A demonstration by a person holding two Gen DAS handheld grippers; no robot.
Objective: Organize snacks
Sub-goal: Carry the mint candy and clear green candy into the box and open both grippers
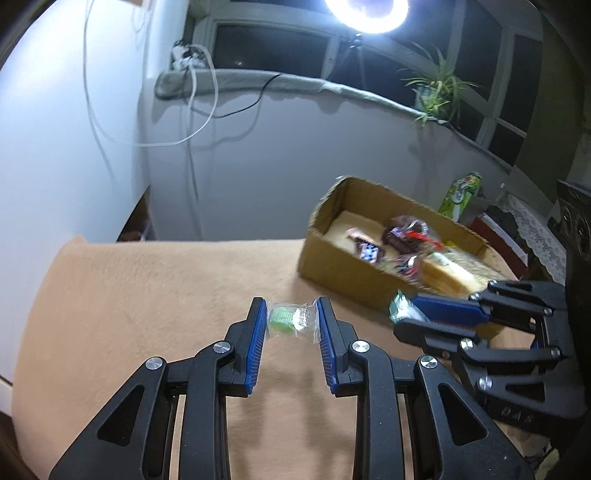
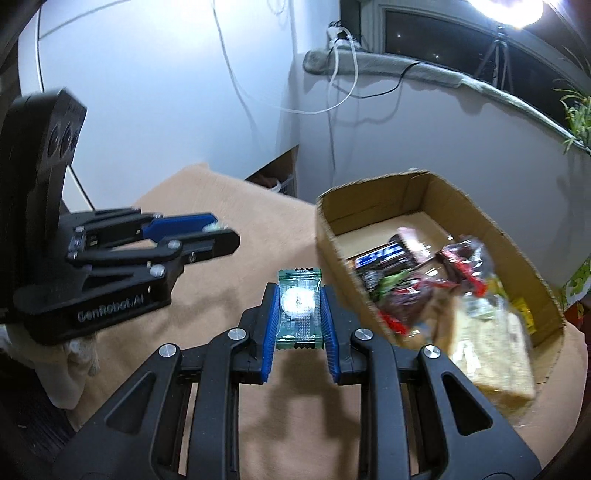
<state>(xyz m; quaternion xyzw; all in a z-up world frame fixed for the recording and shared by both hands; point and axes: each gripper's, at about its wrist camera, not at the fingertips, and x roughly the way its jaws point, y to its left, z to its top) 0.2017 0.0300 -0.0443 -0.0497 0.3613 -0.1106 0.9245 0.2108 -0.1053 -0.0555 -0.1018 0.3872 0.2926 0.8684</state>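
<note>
My left gripper (image 1: pixel 291 314) is shut on a small clear packet with a green sweet (image 1: pixel 290 318), held above the tan blanket (image 1: pixel 147 295). My right gripper (image 2: pixel 300 308) is shut on a green wrapped round candy (image 2: pixel 299 306), beside the near left corner of the cardboard box (image 2: pixel 546 295). The box (image 1: pixel 332 266) holds several snacks: chocolate bars (image 2: pixel 384 253), red-wrapped packs (image 2: pixel 461 266) and a pale cracker pack (image 2: pixel 491 354). In the left wrist view the right gripper (image 1: pixel 406 314) shows at the box's near wall. In the right wrist view the left gripper (image 2: pixel 221 232) is at the left.
The blanket-covered table ends at the white wall (image 1: pixel 240 166) behind. A green snack tube (image 1: pixel 461 195) stands behind the box. A window sill with a plant (image 1: pixel 439 92), cables and a ring light (image 1: pixel 369 14) is at the back. A dark speaker (image 1: pixel 576 218) is far right.
</note>
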